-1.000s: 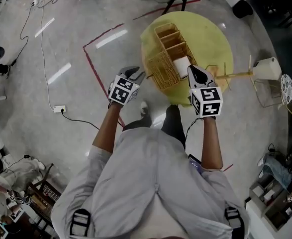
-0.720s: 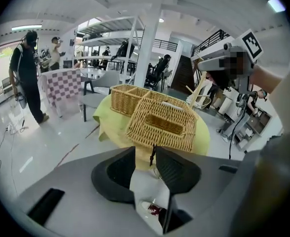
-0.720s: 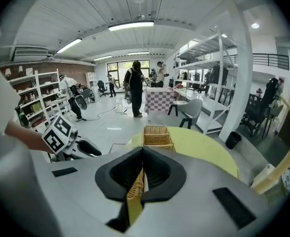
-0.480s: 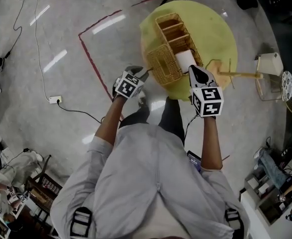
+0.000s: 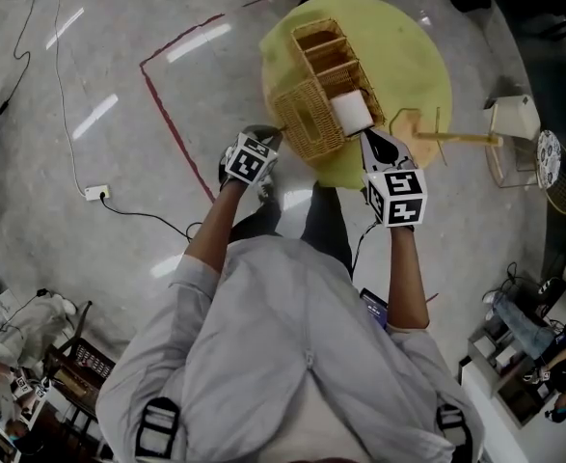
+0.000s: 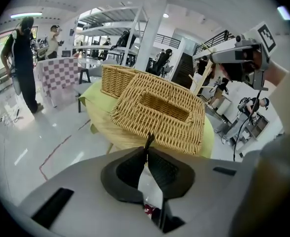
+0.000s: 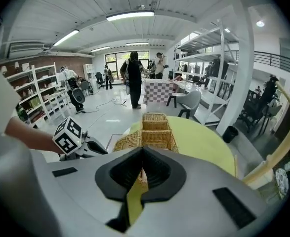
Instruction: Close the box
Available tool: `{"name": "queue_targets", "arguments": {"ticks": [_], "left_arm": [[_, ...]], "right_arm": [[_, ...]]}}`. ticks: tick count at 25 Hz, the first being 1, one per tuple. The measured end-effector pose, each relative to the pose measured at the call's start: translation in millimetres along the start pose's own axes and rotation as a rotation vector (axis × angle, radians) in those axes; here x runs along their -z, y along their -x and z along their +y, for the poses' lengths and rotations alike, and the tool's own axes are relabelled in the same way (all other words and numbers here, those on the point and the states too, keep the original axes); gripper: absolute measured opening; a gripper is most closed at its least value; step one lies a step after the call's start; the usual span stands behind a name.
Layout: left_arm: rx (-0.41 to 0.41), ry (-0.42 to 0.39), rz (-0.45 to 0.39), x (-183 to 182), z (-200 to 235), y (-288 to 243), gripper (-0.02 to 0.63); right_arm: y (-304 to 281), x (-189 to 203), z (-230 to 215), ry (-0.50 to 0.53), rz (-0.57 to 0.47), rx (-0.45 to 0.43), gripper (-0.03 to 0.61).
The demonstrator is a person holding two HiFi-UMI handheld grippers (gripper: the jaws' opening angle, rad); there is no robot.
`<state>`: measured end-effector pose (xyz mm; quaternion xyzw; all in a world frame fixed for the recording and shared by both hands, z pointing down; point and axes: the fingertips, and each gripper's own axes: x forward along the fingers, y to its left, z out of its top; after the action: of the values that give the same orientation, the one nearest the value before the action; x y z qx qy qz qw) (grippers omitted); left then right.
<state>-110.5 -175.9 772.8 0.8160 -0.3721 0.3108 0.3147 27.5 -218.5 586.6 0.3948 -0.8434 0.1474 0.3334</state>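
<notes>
A wicker box [image 5: 326,66] with several compartments stands on the round yellow table [image 5: 408,56]. Its slotted lid [image 5: 307,123] is swung open and leans out toward me, filling the left gripper view [image 6: 157,110]. A white block [image 5: 351,112] sits in the nearest compartment. My left gripper [image 5: 275,133] is at the lid's near edge, jaws closing, with a thin dark tab [image 6: 148,138] pinched between the tips. My right gripper [image 5: 364,135] is shut and empty, just in front of the white block.
A wooden stand [image 5: 461,138] with a white shade [image 5: 514,116] rises to the right of the table. Red tape lines [image 5: 157,104] and a cable with a power strip [image 5: 94,193] lie on the floor at left. People stand far off.
My left gripper moved right to the lid's edge and its jaws went from wide apart to closed. The right gripper stayed close to the box.
</notes>
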Motion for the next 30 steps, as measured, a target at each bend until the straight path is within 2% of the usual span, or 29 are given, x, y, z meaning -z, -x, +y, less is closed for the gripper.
{"name": "queue_targets", "arguments": {"ticks": [7,15,25,30], "left_arm": [[-0.024,-0.015,-0.062,-16,-7,17,0.040],[-0.031,-0.077,-0.144,-52,-25,57,0.040],[0.025,-0.206,-0.252,-128,-61,103,0.040],[0.045,-0.264,-0.295,-171,-82,106,0.040]], "right_arm": [[16,-13,-3,-0.003,-0.048,0.011,0.023],[50,-29,-16,-0.031,-0.139,0.065,0.023],[84,-45,-39,-0.046,-0.218,0.118,0.023],[91,-47,-51,-0.071,-0.240,0.118,0.023]]}}
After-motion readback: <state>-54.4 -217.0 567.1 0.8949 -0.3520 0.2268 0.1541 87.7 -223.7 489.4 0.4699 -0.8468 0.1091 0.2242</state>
